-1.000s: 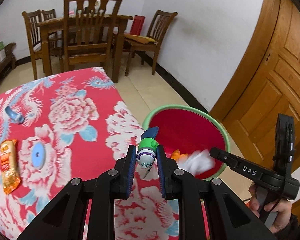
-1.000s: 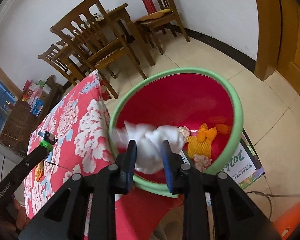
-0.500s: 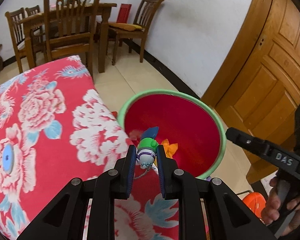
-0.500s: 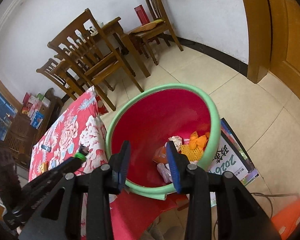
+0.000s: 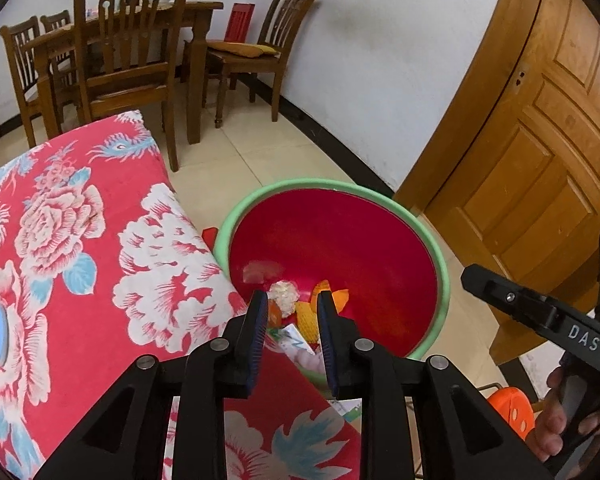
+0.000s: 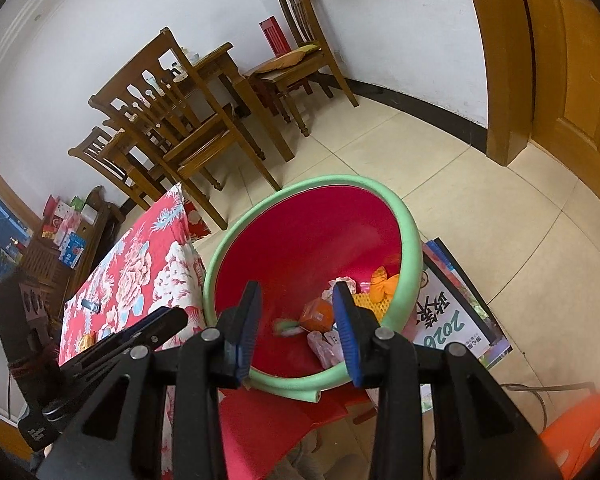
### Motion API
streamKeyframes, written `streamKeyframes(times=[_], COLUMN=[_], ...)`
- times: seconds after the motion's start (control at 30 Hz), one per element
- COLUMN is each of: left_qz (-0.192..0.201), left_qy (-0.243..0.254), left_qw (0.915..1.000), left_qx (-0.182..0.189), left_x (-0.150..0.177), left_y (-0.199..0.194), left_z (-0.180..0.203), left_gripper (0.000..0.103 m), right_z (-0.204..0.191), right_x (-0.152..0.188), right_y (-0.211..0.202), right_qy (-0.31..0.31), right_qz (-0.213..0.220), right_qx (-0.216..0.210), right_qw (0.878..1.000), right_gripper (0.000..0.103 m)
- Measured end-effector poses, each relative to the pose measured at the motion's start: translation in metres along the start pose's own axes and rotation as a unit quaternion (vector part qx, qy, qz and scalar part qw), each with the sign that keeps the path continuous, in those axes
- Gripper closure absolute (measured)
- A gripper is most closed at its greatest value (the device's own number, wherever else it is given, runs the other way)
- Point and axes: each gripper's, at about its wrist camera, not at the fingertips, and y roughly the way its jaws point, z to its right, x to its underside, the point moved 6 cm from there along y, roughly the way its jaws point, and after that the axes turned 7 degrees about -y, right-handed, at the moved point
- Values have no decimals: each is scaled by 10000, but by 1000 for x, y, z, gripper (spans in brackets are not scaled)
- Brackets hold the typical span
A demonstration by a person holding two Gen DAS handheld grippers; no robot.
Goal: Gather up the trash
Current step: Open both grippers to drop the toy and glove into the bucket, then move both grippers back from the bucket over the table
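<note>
Your left gripper (image 5: 292, 320) has its jaws opening, with nothing pinched between them; your right gripper (image 6: 296, 312) stands with its jaws spread and empty too. Both hang over the red basin (image 5: 436, 240) with the pale green rim, which sits on the tiled floor just beside the flowered red cloth (image 5: 80, 240).

Writing you can read: "DAS" in white on the body of the right gripper as the left camera sees it, and "2026" on the printed calendar sheet (image 6: 448, 320) lying under the basin's far side.

The trash (image 6: 320, 316) lies in the bottom of the basin, below and between your jaws: an orange carton, yellow mesh, pink wrappers, a white crumpled wad and a blurred green-and-white piece. A snack packet (image 6: 85, 342) and a small blue item (image 6: 90, 305) lie on the cloth, well apart from either gripper.

Wooden chairs (image 5: 128, 60) and a dining table stand beyond; a wooden door (image 5: 540, 140) is at your right.
</note>
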Motion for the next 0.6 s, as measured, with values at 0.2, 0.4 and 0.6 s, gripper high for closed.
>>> streamKeyframes(times=[0.2, 0.4, 0.6], left_qz=[120, 315, 483], left_qy=[-143, -273, -497], left_qw=[9998, 9988, 9962], left_qx=[-47, -265, -528], left_x=[1, 3, 8], left_y=[-17, -44, -71], left_z=[-12, -33, -61], left_gripper=[78, 78, 78], right_z=[-13, -36, -68], right_x=[2, 4, 15], right_y=[1, 4, 16], right_qy=[-117, -341, -585], right_qz=[-43, -87, -279], right_qx=[-111, -259, -505], right_qw=[9999, 9990, 9966], right_gripper=[64, 64, 64])
